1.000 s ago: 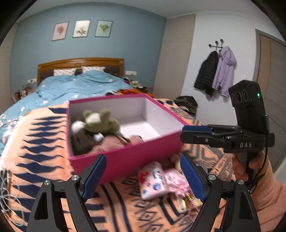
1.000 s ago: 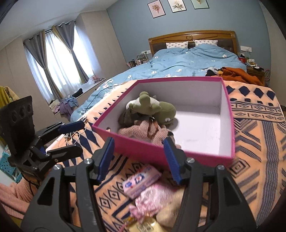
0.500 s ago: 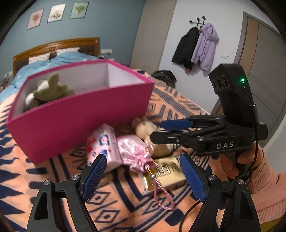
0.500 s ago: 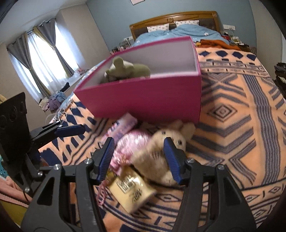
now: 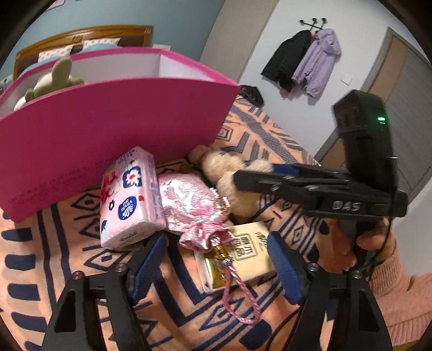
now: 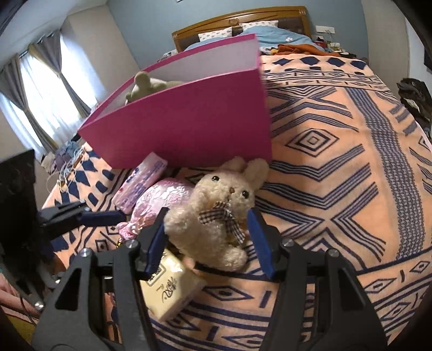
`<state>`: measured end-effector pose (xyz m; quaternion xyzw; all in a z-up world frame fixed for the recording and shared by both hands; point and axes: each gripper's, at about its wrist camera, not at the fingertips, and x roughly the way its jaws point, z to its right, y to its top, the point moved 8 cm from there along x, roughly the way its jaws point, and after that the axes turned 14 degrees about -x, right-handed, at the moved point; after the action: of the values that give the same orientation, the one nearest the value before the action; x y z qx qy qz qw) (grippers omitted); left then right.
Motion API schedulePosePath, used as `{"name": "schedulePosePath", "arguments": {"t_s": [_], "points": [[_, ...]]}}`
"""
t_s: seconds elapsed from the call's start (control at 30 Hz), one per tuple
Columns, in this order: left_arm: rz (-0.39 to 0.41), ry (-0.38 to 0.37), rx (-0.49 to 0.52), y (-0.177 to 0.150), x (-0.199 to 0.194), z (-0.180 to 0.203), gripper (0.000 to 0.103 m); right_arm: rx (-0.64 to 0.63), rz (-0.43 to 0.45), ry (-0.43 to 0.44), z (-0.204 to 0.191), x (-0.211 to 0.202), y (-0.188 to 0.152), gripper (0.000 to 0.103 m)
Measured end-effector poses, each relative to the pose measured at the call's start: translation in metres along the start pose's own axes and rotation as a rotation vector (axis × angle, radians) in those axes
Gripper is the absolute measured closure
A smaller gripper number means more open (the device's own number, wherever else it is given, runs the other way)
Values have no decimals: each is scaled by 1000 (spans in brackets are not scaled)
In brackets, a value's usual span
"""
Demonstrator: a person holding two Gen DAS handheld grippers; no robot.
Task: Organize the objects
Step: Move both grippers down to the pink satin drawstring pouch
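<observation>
We read "DAS" in raised letters on the black body of the right gripper (image 5: 253, 180), seen from the left wrist. The pink tissue pack (image 5: 129, 198) carries a blue round logo reading "Vinda", and "Vinda" again on its lower end. The cream box (image 5: 247, 252) bears Chinese characters; we cannot make them out with certainty.

cream plush rabbit (image 6: 216, 216) beside pink box (image 6: 189, 127)

Black & lilac jackets (image 5: 307, 62) on wall hooks; wooden headboard (image 6: 240, 24); curtained window (image 6: 40, 89); maybe clothes on floor.
</observation>
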<state>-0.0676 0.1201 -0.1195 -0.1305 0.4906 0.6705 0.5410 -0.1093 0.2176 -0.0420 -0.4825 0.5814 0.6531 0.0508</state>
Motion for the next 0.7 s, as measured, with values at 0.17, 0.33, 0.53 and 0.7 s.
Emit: {"name": "schedulePosePath", "arguments": {"t_s": [0.17,0.33,0.53,0.7], "points": [[-21,29,-65,0,9,-16,34,12,15,-40,8,-9,4,44],[-14,0,-131,1,5,-31,57,15,12,-46,8,-13,4,44],[43,-28,-213,7,-19,-55,72,12,2,-28,4,-12,1,44],[84,-21,-279,6,-38,-86,74,-28,-11,-13,-6,-9,1,44]]}}
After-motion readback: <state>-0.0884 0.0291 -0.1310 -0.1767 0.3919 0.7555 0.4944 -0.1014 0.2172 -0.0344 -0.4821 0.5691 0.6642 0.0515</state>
